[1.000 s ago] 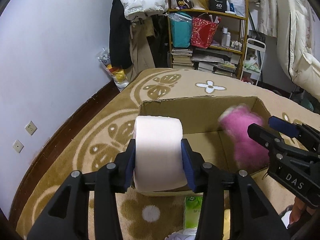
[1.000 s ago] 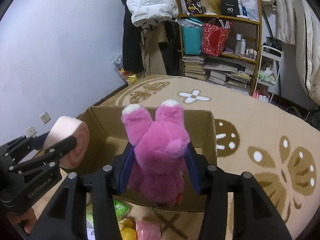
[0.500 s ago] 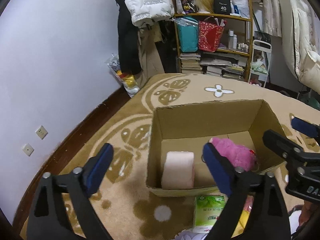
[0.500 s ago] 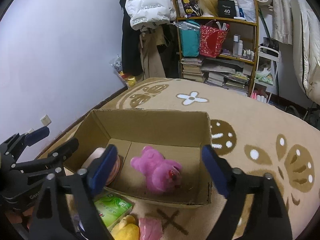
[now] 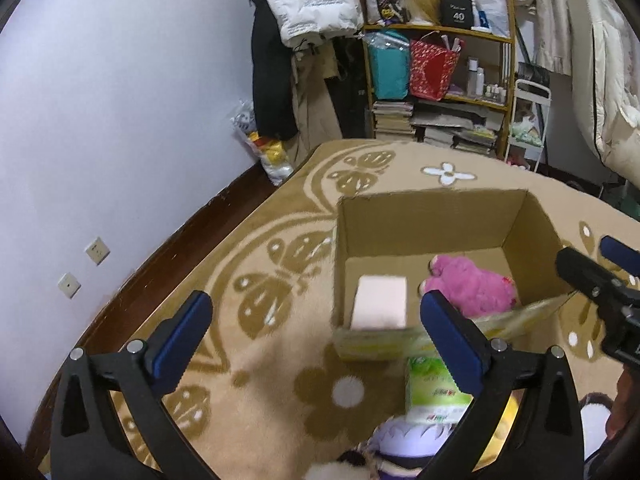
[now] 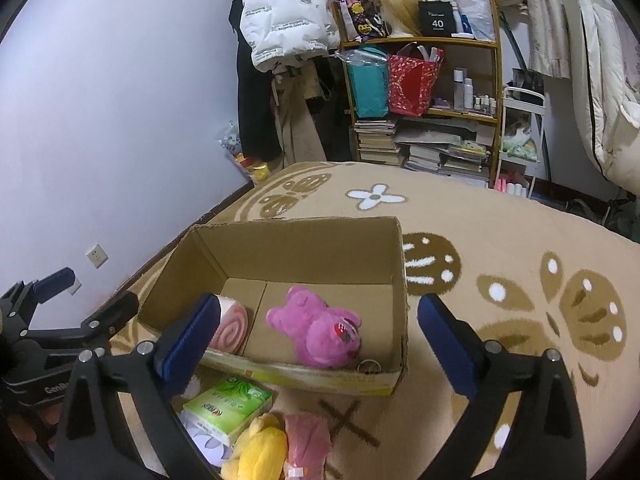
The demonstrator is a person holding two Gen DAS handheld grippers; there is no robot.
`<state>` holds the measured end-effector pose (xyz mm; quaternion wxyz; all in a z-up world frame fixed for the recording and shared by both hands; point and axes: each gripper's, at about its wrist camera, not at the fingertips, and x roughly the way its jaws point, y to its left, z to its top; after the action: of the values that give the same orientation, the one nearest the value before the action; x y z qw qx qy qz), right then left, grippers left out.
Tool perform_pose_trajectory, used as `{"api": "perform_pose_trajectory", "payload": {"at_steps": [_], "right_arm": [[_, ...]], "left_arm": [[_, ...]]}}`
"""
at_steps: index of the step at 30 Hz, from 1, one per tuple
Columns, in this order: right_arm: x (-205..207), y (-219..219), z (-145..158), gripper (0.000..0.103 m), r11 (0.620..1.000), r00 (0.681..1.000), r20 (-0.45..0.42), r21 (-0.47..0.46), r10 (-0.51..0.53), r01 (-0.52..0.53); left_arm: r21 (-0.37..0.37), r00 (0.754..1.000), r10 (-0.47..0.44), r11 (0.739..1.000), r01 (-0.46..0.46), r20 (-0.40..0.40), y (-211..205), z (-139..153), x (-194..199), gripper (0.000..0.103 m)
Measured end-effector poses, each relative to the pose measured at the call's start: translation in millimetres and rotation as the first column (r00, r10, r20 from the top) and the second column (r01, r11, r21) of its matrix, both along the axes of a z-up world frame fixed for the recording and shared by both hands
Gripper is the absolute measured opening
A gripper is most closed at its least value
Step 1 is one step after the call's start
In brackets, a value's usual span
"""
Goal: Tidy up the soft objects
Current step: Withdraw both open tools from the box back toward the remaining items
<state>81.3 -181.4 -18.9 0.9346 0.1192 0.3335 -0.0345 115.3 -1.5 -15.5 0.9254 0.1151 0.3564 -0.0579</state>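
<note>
Tool on the left [image 5: 316,320] was spread wide and empty, and the right tool [image 6: 318,336] was the same; a second before, the left one had clamped a pink roll cushion and the right one a pink plush bear, both held over the cardboard box [image 6: 296,236]. Both had let go by half a second ago, so two soft things were now put away and both tools were free for the next pick. Inside the box, the roll cushion [image 6: 230,328] lay in the left near corner against the left wall, and the plush bear [image 6: 316,330] lay on its side to the right of it, near the front wall, apart from the cushion. A small ring-like bit sat by the bear, too small to identify. Left outside on the rug [image 6: 480,224], just in front of the box: a green tissue pack [image 6: 228,400], a yellow plush [image 6: 260,448], a pink packet [image 6: 308,436] and something white and purple partly hidden. Judged roughly halfway done.
</note>
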Motion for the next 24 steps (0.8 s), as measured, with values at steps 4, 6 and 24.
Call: {"api": "perform_pose_trajectory", "payload": {"at_steps": [4, 6, 24], "right_arm": [[-11, 5, 2, 0.103, 1.0, 1.0, 0.002, 0.008, -0.004, 0.004], [-15, 7, 1, 0.103, 1.0, 1.0, -0.004, 0.017, -0.002, 0.002], [-52, 34, -6, 0.103, 0.999, 0.998, -0.052, 0.029, 0.026, -0.024]], "left_arm": [[0.008, 0.999, 0.021, 1.0, -0.021, -0.048, 10, -4, -8, 0.103], [0.006, 0.997, 0.024, 1.0, -0.024, -0.077, 15, -5, -11, 0.103], [0.058, 0.964, 0.04, 0.998, -0.026, -0.261, 28, -36, -32, 0.103]]}}
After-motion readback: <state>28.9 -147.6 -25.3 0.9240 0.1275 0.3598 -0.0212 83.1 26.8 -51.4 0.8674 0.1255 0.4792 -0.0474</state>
